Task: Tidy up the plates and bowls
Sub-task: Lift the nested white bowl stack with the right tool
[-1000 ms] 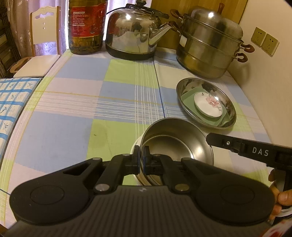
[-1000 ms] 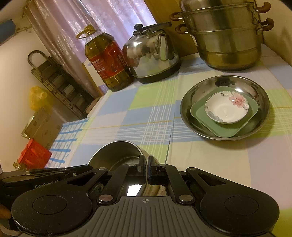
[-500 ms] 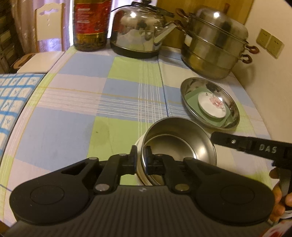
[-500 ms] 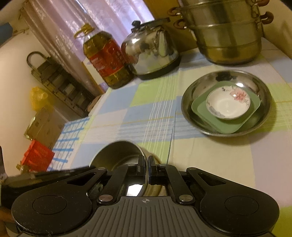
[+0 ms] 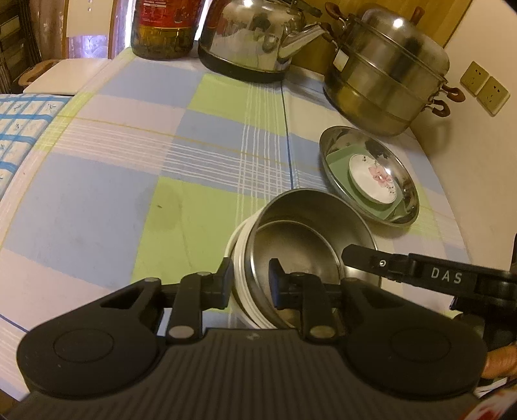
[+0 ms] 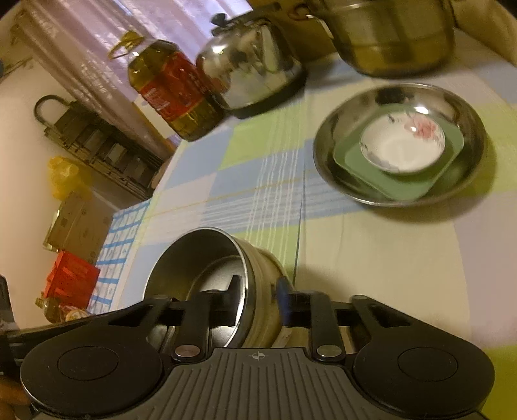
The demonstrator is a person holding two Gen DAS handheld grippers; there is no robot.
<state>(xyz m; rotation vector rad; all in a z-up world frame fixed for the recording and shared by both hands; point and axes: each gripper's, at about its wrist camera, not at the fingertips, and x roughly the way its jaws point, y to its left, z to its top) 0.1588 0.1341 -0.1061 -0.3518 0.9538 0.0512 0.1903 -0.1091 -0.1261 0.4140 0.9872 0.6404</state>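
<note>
A steel bowl sits nested in a white bowl on the checked tablecloth; it also shows in the right wrist view. My left gripper is open, its jaws straddling the near rim of the stack. My right gripper is open, astride the stack's right rim. A steel plate holds a green square plate and a small floral white bowl; these also show in the right wrist view.
A steel kettle, an oil bottle and a stacked steamer pot stand along the table's back. A wall with sockets is at the right. A chair is at the far left.
Both grippers have opened from shut on the bowl stack's rim. The stack now sits released on the table, and both cameras have shifted closer and lower.
</note>
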